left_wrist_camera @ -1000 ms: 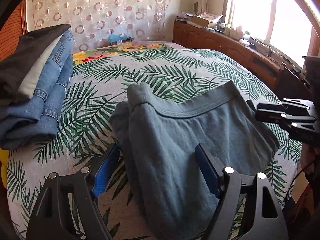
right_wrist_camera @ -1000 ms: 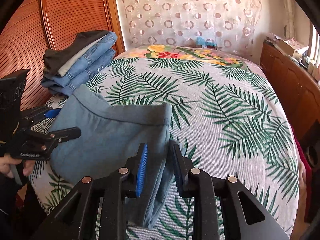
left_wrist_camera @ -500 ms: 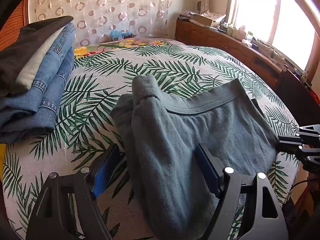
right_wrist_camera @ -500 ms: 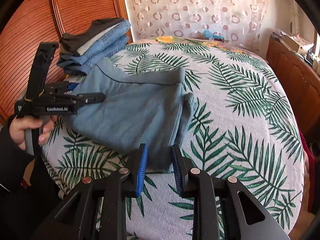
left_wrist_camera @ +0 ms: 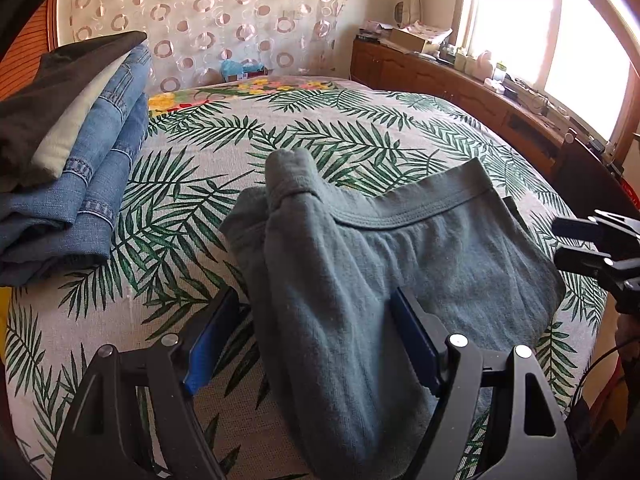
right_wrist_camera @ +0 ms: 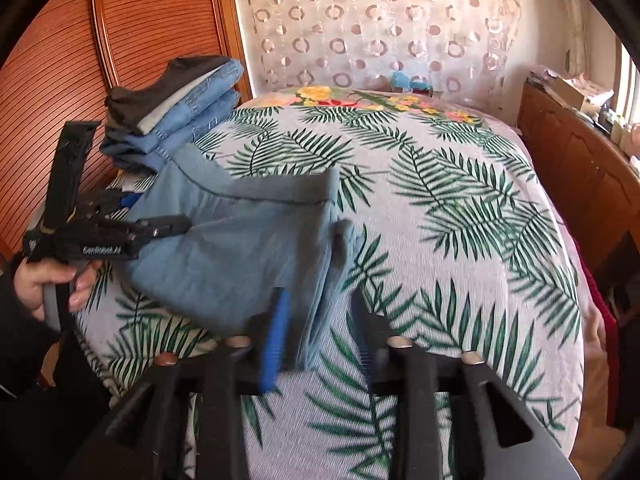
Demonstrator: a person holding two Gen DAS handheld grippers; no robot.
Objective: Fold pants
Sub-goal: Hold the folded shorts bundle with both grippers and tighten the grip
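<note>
pants [left_wrist_camera: 420, 264] | grey-blue, folded | flat on bed, near edge

Grey-blue pants [left_wrist_camera: 400, 264] lie on a white bedspread [left_wrist_camera: 360, 132] printed with green palm fronds. Far left, a stack of blue jeans [left_wrist_camera: 100, 168] topped with dark grey; the curtain [left_wrist_camera: 208, 16] is pale with pink rings.

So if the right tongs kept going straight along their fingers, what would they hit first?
Most likely the near edge of the blue-grey pants, lying just ahead of the open right tongs; past that, the leaf-print bedspread. Depth is uncertain.
</note>
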